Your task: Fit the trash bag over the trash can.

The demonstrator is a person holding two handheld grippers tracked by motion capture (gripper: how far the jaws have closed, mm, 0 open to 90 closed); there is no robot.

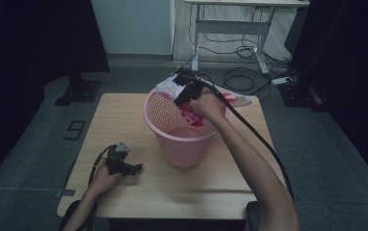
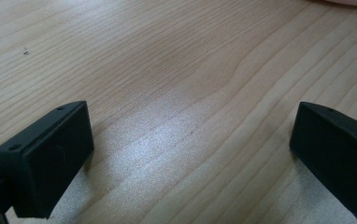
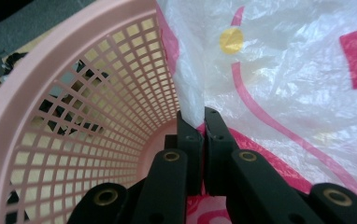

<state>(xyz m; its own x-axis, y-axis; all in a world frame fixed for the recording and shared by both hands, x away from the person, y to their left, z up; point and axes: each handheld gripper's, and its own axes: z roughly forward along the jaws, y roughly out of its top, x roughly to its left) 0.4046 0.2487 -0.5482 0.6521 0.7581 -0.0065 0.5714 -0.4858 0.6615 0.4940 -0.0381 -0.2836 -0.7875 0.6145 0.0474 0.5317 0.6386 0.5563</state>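
A: Entry. The plastic bag point(image 3: 279, 70), thin white film with pink print, sits pinched at its edge between the jaws of the right gripper point(image 3: 199, 119), which are closed almost flat on the film. Most of the bag billows up and to the right of the jaws; a pink fold lies under them.

B: And the basket?

A: The pink basket point(image 1: 184, 144) is directly below and to the left of that gripper. In the high view the bag drapes over the far rim, part inside and part hanging behind it.

B: So the step in hand looks like lining the basket. How to do it well?

A: My judgement: keep the pinch firm but on a single edge, carry that edge out over the rim and down the outside wall, so the film does not snag in the lattice holes. Thin film tears if dragged across the rim, so lift first, then lower.

B: The other tool?

A: The left gripper point(image 1: 124, 166) rests low over the table point(image 2: 176, 70), well apart from the basket, jaws wide with only bare wood between them. It could steady the basket's near wall, which looks light enough to tip.
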